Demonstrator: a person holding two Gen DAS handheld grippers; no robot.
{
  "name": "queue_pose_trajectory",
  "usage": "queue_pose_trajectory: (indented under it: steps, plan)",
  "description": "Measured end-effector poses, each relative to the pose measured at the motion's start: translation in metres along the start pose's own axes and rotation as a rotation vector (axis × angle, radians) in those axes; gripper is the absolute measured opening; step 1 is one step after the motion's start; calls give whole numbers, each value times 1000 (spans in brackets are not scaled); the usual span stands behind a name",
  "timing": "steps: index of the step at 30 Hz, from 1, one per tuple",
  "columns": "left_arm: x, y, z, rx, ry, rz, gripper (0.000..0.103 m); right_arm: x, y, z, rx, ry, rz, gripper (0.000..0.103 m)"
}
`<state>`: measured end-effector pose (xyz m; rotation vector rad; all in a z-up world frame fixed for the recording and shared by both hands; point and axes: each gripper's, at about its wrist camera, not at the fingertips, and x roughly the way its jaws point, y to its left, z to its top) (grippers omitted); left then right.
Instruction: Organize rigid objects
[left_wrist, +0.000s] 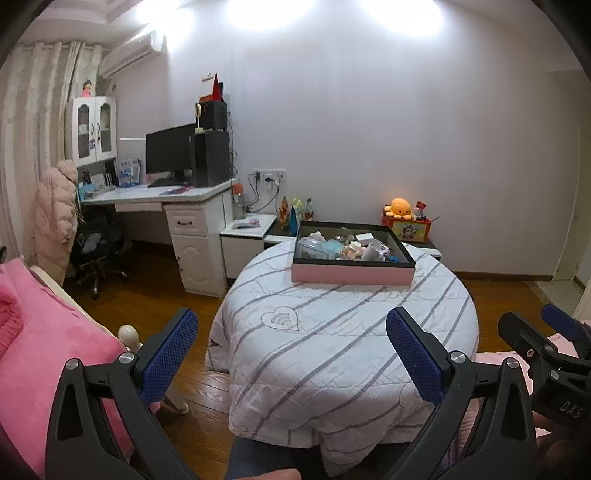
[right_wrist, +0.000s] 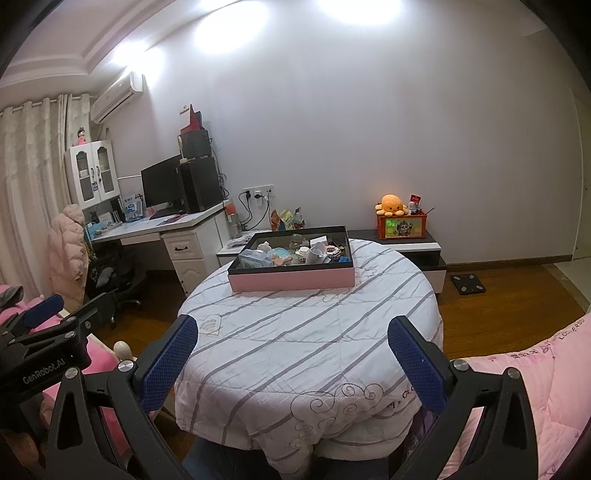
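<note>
Both claws spread wide, nothing between the blue textured pads: left claw (left_wrist: 291, 350), right claw (right_wrist: 293, 354), both held above the near edge of the round bench (left_wrist: 332, 339), well apart from the tray. Tray (left_wrist: 352, 275) sits at the far side of the bench: shallow rectangle, pink outer wall, black rim, holding jumbled small rigid items (left_wrist: 347, 247) including a white cup and a clear plastic box; the rest too small to tell. Bench cover is quilted white cloth with grey stripes and a stitched heart. Only the right view shows the black scale (right_wrist: 467, 283) on the wood floor by the low cabinet; only the left view shows the bed's pink blanket (left_wrist: 44, 332) well. Orange plush octopus (right_wrist: 391, 205) sits on a red box behind the bench. Desk with monitor (left_wrist: 170, 155) far left.
</note>
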<state>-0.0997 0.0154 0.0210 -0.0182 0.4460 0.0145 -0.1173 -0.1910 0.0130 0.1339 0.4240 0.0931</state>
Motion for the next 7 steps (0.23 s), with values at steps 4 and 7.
queue_pose_trajectory:
  steps: [4, 7]
  plan:
    - [1, 1, -1, -4, 5, -37, 103, 2, 1, -1, 0, 5, 0, 103]
    - [0, 2, -1, -11, -2, -26, 103, 2, 0, 0, 1, 6, 3, 103]
